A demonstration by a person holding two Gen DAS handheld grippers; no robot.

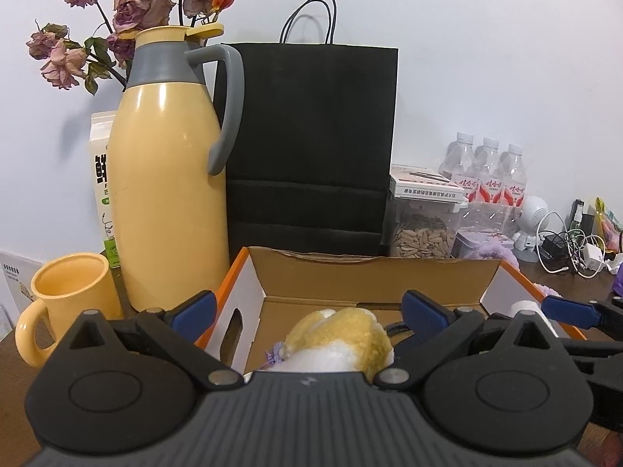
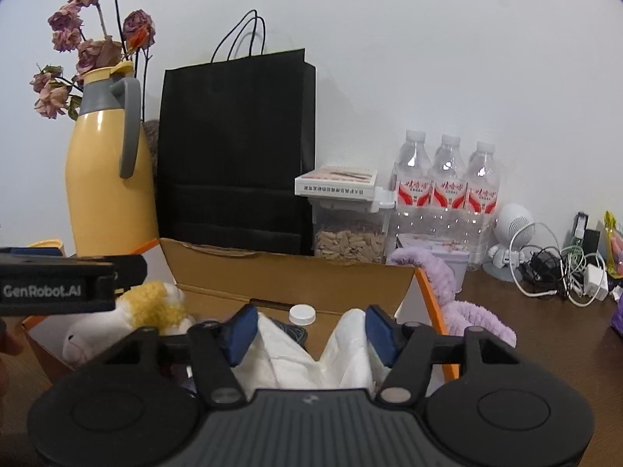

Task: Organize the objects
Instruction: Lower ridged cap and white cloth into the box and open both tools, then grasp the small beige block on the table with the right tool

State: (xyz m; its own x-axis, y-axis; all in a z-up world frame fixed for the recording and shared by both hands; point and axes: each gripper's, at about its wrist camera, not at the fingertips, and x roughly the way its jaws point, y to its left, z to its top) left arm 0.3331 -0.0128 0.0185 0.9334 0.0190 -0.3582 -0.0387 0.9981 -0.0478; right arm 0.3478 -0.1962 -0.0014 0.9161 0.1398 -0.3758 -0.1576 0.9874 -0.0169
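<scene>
Toys fill the cardboard box [image 2: 292,272]; right claw [image 2: 311,334] brackets a white bag [image 2: 307,362], left claw [image 1: 311,311] gapes; purple plush [image 2: 459,303] remains outside.

It looked like a home: a cluttered wooden table [image 2: 545,330] against a plain wall held dried roses [image 1: 128,7], a thermos [image 1: 167,179], a mug [image 1: 66,292], water bottles [image 2: 447,183] and chargers [image 2: 564,272].

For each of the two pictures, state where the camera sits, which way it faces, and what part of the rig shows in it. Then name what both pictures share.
Left wrist: on the left gripper, facing the wall over the cardboard box; its open blue fingers frame a plush toy; right gripper at the right edge.
Right wrist: on the right gripper, same direction; fingers flank white fabric.
Shared: box, toy, yellow thermos, black bag.
</scene>
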